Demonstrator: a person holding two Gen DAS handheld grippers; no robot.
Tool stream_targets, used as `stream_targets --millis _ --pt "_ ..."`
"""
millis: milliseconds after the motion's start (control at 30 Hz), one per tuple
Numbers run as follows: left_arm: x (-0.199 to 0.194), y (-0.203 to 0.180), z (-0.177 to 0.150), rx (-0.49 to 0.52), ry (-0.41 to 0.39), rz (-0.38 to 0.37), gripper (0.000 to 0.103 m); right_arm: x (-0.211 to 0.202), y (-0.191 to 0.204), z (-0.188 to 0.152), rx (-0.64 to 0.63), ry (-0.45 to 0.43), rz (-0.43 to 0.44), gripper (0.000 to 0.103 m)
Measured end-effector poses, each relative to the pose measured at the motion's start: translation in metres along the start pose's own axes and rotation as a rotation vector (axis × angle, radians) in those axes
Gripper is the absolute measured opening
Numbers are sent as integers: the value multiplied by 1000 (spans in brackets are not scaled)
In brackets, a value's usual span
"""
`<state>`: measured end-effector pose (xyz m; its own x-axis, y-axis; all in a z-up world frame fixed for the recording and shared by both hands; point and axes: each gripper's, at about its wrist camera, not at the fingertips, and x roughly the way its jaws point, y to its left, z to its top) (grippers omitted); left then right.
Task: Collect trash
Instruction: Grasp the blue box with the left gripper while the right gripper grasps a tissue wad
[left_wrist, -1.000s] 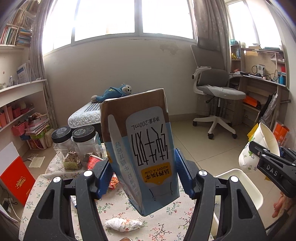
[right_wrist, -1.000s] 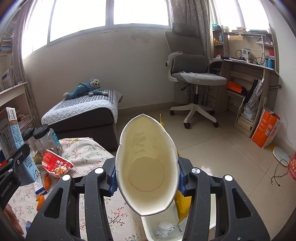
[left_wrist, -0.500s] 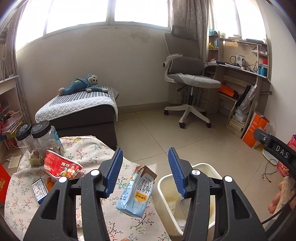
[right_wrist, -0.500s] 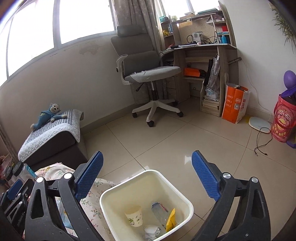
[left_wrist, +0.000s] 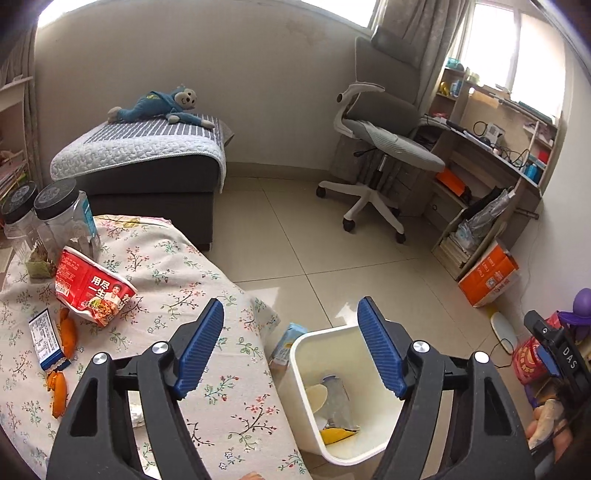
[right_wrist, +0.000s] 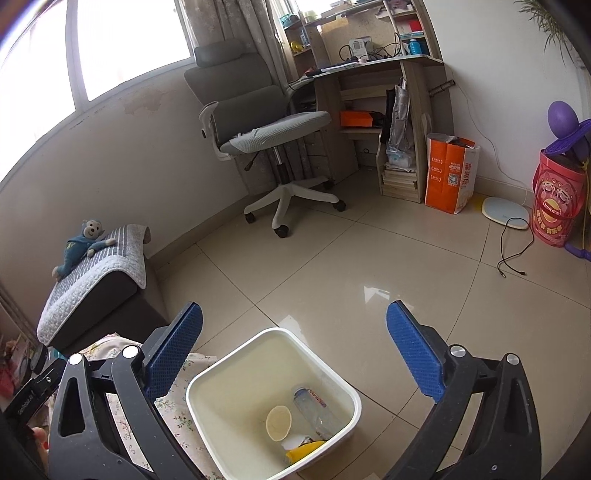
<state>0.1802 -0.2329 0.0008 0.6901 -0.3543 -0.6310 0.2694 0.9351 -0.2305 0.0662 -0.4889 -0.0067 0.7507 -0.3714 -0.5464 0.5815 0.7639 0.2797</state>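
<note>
My left gripper (left_wrist: 291, 347) is open and empty above the gap between the table and the white bin (left_wrist: 314, 435). The blue milk carton (left_wrist: 286, 345) lies outside the bin, wedged between its left wall and the tablecloth. The bin holds a paper cup (left_wrist: 317, 397), a plastic bottle (left_wrist: 338, 400) and a yellow wrapper (left_wrist: 334, 434). My right gripper (right_wrist: 293, 354) is open and empty above the bin (right_wrist: 347, 410); the cup (right_wrist: 279, 422) and bottle (right_wrist: 317, 408) lie inside. A red noodle cup (left_wrist: 92, 291) lies on the floral table (left_wrist: 229, 406).
Two black-lidded jars (left_wrist: 62, 218), a small blue packet (left_wrist: 46, 339) and orange peels (left_wrist: 68, 328) are on the table. A dark bench with a blue plush monkey (left_wrist: 155, 107), an office chair (left_wrist: 384, 147), a desk and an orange bag (right_wrist: 448, 171) stand around the tiled floor.
Both grippers opened. The paper cup dropped from the right gripper into the bin. The milk carton left the left gripper and fell beside the bin, outside it.
</note>
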Motion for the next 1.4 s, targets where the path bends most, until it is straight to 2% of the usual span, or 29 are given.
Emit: stream_targets --millis 267,533,667,767,867,967,1100,1267,1400 --pt "-9 55 -19 -22 45 141 79 -3 49 -20 -133 36 65 96" --pt "-40 96 -27 -5 -3 250 89 -18 125 -60 -370 57 168 96" --pt "-50 119 -28 -14 8 287 89 -21 154 -75 -449 77 215 96" --pt "-54 141 -27 -42 49 303 89 -22 170 -87 -494 104 245 96" --pt "-54 164 -30 -64 142 307 89 -23 187 -101 -558 141 279 96" --pt "-50 187 -44 -70 323 338 89 -25 205 -119 -656 186 308 96" --pt "-50 220 -85 -140 553 312 89 -29 220 -140 -763 251 341 96" --pt "-51 242 -138 -204 704 316 89 -24 238 -172 -881 368 362 96" --pt "-46 252 -171 -351 808 205 89 -20 243 -195 -938 459 379 96"
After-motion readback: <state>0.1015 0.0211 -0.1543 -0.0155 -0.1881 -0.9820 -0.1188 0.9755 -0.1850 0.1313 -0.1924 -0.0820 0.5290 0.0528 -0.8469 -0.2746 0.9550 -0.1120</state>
